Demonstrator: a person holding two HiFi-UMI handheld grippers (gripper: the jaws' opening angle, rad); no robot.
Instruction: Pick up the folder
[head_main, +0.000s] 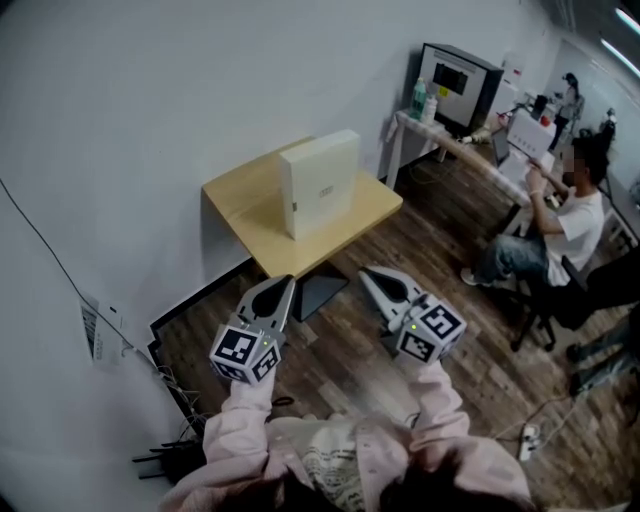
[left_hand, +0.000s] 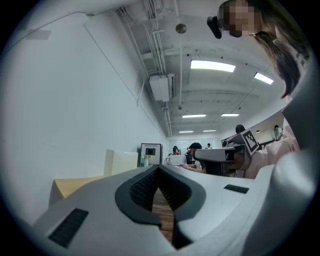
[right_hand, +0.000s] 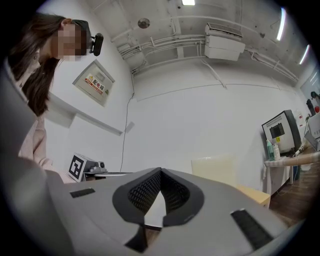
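The folder (head_main: 320, 182) is a cream box file standing upright on a small wooden table (head_main: 240, 205) against the wall. Both grippers are held level in front of the table, short of its near edge and apart from the folder. My left gripper (head_main: 289, 280) is shut with nothing in it, and so is my right gripper (head_main: 366, 272). In the left gripper view the folder (left_hand: 122, 162) shows left of the closed jaws, on the table (left_hand: 75, 185). In the right gripper view the folder (right_hand: 212, 170) stands to the right beyond the closed jaws.
A dark flat panel (head_main: 318, 292) lies on the wooden floor under the table's front edge. A seated person (head_main: 560, 215) works at a long desk at the right, with a monitor (head_main: 458, 85) and bottles (head_main: 420, 98). Cables (head_main: 170, 440) trail at the lower left.
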